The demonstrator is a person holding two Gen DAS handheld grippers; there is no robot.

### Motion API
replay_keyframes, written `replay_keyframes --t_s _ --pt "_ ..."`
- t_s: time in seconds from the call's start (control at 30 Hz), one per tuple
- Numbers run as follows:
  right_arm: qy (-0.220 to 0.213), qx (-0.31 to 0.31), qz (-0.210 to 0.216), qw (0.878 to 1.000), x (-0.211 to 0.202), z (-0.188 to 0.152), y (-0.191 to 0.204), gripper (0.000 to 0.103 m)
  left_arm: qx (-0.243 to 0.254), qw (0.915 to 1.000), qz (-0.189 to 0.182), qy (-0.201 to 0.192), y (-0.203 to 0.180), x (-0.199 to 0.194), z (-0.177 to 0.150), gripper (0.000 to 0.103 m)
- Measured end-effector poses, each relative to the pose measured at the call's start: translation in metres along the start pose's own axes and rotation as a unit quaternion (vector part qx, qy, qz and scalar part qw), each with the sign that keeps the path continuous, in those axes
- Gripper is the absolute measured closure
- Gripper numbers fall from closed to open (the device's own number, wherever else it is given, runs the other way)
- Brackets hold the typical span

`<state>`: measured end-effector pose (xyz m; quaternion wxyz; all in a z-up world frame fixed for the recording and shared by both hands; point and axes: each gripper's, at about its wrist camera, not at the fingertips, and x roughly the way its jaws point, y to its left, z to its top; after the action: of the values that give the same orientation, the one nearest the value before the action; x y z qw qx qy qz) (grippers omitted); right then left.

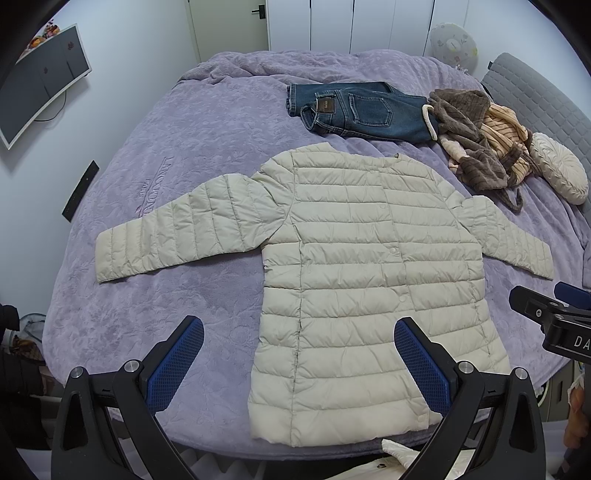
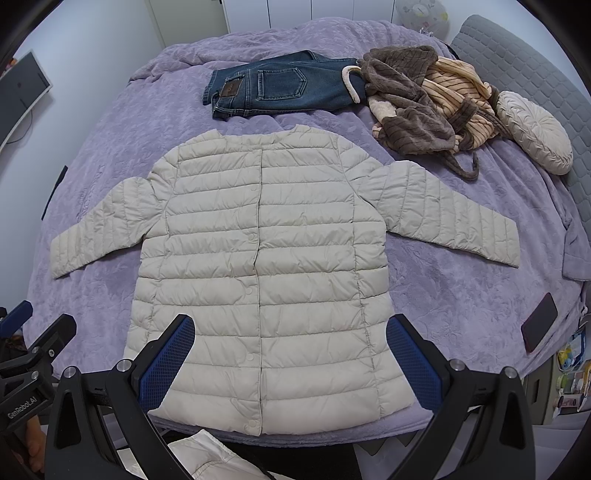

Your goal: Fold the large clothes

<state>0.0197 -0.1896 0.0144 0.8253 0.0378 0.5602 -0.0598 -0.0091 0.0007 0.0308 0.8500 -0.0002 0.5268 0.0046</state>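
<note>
We see purple bedspread (image 1: 147, 192), beige puffer jacket (image 1: 354, 258) flat; our left gripper (image 1: 299, 354), right gripper (image 2: 290, 350) spread, empty; white wardrobe doors (image 1: 332, 22) behind.

"GenRobot.AI" on left gripper (image 2: 22, 369), "DA" on right gripper (image 1: 554, 317)

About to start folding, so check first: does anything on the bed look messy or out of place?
The puffer jacket lies flat, snapped shut, sleeves spread. The brown and striped garment near the round pillow is a crumpled heap overlapping the folded jeans.
</note>
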Motion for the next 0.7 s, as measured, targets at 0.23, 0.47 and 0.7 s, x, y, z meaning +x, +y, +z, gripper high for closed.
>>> replay_keyframes --t_s 0.23,0.47,0.7 --pt "0.000 0.001 0.000 1.000 -0.0004 -0.0005 0.0008 0.000 0.000 1.0000 -0.001 0.000 0.0000 -0.0001 -0.0012 0.000" --pt "0.000 0.000 0.000 1.000 0.0000 -0.0012 0.0006 0.000 0.001 1.0000 -0.001 0.000 0.0007 -0.0002 0.0004 0.000" --pt "0.000 0.000 0.000 1.000 0.0002 -0.0010 0.0013 0.000 0.000 1.0000 -0.001 0.000 0.0008 0.0000 -0.0006 0.000"
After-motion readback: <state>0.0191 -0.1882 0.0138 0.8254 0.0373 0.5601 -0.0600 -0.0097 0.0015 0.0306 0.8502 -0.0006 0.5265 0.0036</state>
